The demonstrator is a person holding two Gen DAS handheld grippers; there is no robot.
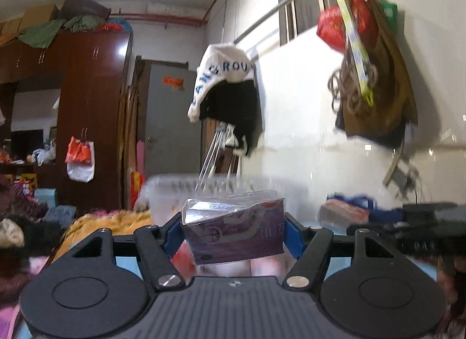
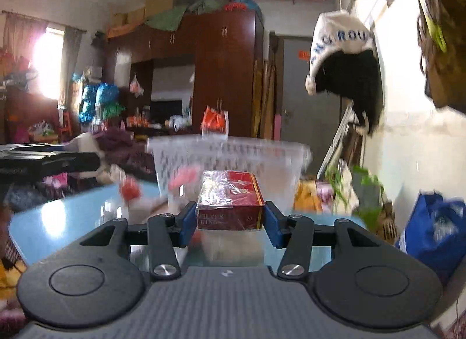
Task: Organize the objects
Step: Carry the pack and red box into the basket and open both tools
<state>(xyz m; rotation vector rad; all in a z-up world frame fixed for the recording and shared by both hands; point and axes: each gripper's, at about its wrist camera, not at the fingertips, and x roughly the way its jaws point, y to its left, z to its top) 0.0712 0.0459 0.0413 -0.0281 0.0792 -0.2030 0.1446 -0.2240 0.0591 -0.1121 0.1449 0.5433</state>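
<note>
In the left wrist view my left gripper (image 1: 233,232) is shut on a purple cigarette pack (image 1: 236,235) wrapped in torn clear film, held tilted above the table. A clear perforated plastic basket (image 1: 171,193) stands just beyond it. In the right wrist view my right gripper (image 2: 230,218) is shut on a red cigarette pack (image 2: 231,203) marked FILTER KINGS, its blue pads (image 2: 188,221) pressing both sides. The same basket (image 2: 233,161) stands right behind that pack, on the light blue glass table (image 2: 58,216).
The left gripper's black body (image 2: 43,161) shows at the left of the right wrist view. A white and black cap (image 1: 227,91) hangs by the wall. Bags (image 1: 370,56) hang at upper right. A blue bag (image 2: 431,228) sits at right. Small red and pink items (image 2: 131,189) lie on the table.
</note>
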